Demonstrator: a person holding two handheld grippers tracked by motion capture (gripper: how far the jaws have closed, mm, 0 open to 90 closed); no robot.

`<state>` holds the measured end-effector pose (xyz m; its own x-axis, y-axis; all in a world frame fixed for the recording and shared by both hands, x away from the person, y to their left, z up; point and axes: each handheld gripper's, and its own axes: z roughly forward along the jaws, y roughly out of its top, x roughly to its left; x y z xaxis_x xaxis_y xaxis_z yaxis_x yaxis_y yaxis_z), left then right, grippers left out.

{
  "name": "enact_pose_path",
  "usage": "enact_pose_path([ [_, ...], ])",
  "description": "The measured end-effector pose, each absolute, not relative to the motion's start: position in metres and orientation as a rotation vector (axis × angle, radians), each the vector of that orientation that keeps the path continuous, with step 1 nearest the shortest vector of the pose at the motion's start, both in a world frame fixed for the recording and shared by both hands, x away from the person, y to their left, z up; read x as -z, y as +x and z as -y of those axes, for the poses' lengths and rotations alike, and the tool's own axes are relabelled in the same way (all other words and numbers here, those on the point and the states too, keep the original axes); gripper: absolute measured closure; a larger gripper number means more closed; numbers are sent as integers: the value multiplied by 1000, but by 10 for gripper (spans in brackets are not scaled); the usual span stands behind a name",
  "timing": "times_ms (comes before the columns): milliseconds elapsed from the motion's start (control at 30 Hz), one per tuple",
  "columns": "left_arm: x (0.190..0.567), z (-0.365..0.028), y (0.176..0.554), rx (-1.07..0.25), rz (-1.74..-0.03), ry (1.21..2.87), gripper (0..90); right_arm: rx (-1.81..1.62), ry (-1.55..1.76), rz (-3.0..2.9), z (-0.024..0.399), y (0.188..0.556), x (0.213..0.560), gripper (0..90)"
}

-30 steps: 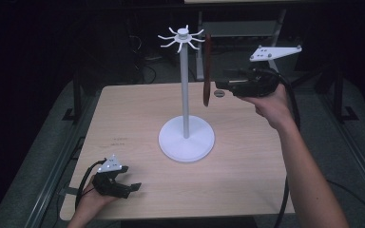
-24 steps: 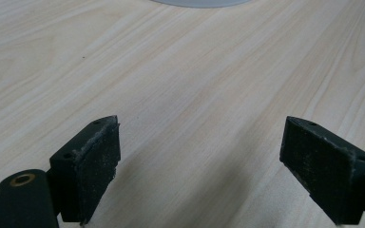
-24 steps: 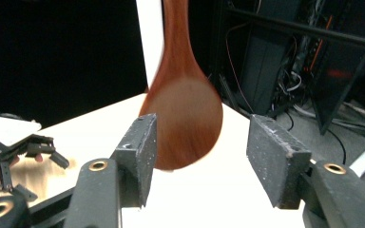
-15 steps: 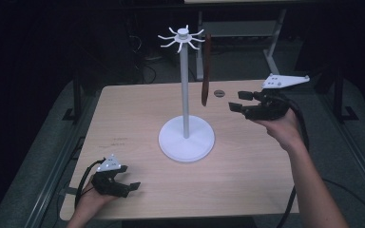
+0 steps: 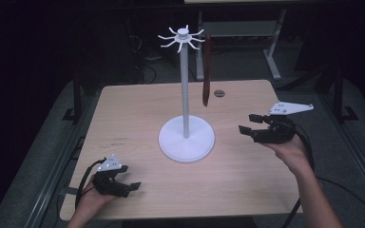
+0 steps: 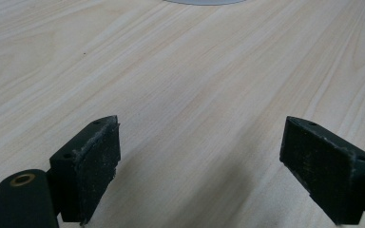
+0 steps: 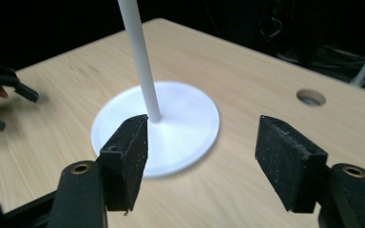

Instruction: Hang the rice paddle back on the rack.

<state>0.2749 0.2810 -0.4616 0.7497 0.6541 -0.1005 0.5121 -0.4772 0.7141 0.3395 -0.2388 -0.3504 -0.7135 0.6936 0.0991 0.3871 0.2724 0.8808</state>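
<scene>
A dark brown strap (image 5: 206,71) already hangs from one arm of the white hook stand (image 5: 186,97) mid-table, so the hanging looks done, with the left gripper (image 5: 123,184) and right gripper (image 5: 251,125) both spread wide, empty, well apart from it.

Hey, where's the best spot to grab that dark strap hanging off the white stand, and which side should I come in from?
Grip the dark strap near its free lower end, probably from the right, where the open right gripper already faces the white stand. It hangs straight down from a top hook, clear of the pole, so jaws can close across its flat width.
</scene>
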Motion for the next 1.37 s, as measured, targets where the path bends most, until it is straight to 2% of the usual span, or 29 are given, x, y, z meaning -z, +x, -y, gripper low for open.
enact_pose_path([
  [867,460,-284,272,-241,-885,2153,129,-1168,1183,-2249,260,295,438,281],
  [1367,458,-283,270,-268,-883,2156,129,-1155,1177,-2267,263,296,446,278],
])
